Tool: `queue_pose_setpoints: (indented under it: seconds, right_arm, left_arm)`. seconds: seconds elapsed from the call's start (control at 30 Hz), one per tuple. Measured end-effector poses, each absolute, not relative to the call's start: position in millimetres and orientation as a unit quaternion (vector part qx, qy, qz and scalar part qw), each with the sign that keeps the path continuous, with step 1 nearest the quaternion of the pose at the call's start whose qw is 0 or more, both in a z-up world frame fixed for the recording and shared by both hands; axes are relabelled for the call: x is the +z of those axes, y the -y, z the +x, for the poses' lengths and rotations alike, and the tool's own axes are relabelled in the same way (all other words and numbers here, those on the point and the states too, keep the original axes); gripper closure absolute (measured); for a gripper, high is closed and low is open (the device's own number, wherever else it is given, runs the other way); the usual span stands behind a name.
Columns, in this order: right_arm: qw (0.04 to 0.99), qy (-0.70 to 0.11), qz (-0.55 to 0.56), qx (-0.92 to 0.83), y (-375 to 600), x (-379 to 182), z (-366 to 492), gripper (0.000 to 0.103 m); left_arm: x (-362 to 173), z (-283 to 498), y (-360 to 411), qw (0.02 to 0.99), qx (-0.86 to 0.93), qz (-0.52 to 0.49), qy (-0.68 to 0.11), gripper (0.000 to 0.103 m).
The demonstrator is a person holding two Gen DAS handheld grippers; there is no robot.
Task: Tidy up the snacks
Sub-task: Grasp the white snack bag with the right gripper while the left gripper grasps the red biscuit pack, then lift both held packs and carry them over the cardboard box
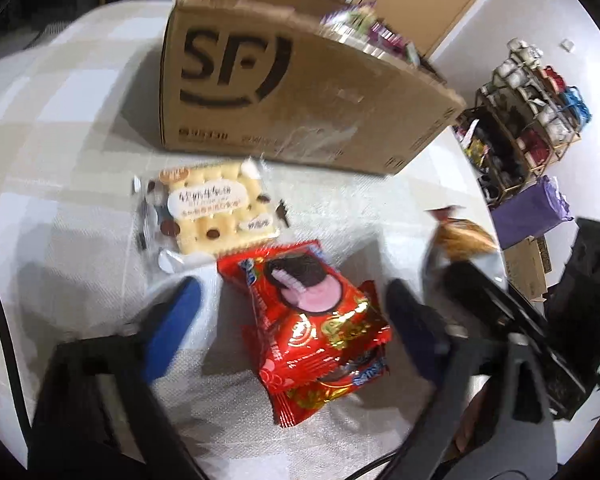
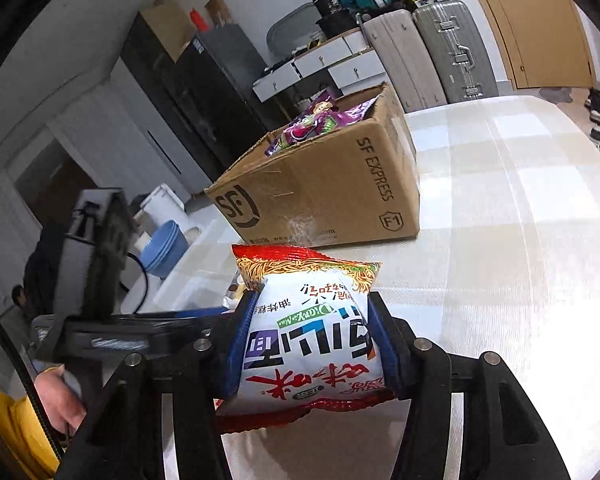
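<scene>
In the left wrist view my left gripper (image 1: 296, 312) is open, its blue-padded fingers on either side of a stack of red cookie packets (image 1: 312, 332) on the table, not touching them. A clear pack of white biscuits (image 1: 212, 208) lies just beyond. An open brown SF cardboard box (image 1: 292, 92) stands behind, with purple snack bags (image 1: 364, 28) inside. In the right wrist view my right gripper (image 2: 312, 340) is shut on a white and red instant noodle packet (image 2: 312, 328), held above the table, short of the box (image 2: 324, 188). The purple bags (image 2: 316, 124) show in the box.
The table has a pale checked cloth (image 2: 520, 200). The right gripper with its packet shows at the right of the left wrist view (image 1: 460, 240). Blue bowls (image 2: 166, 246) and a white appliance stand off the table's left edge. Suitcases (image 2: 440, 48) and a shelf rack (image 1: 532, 108) stand behind.
</scene>
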State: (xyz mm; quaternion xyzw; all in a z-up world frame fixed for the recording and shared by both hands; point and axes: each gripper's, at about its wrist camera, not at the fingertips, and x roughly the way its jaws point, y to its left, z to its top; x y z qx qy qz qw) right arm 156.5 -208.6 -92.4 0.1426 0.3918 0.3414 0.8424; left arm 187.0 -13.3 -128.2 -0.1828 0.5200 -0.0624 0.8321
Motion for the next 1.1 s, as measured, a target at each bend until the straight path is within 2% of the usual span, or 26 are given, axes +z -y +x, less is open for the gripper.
queue_pose_setpoints:
  seconds: [0.13,0.2,0.37,0.67,1.1]
  right_arm:
    - [0.841,-0.384,0.166,0.343,217.4,-95.9,153.1,0.049]
    - [0.840,-0.384,0.176,0.342,220.0,-98.5,156.3,0.049]
    - [0.836,-0.382,0.194,0.343,226.7,-100.5,157.0,0.049]
    - [0.833,-0.377,0.218,0.341,235.1,-102.2,158.7,0.049]
    - [0.850,-0.353,0.207,0.333,229.7,-59.5,105.6,0.049]
  left_arm:
    - [-130.0,187.7,11.7,0.830,-0.055,-0.184,-0.524,0.041]
    - [-129.3,186.6,12.1,0.829,-0.057,-0.179,-0.526,0.055]
    - [-130.8,174.5,13.7,0.832,-0.061,-0.167,-0.526,0.060]
    - [-117.2,147.3,5.1,0.843,-0.048,-0.133,-0.519,0.062]
    - [-47.7,86.6,0.6,0.883,-0.059,-0.106,-0.453,0.062]
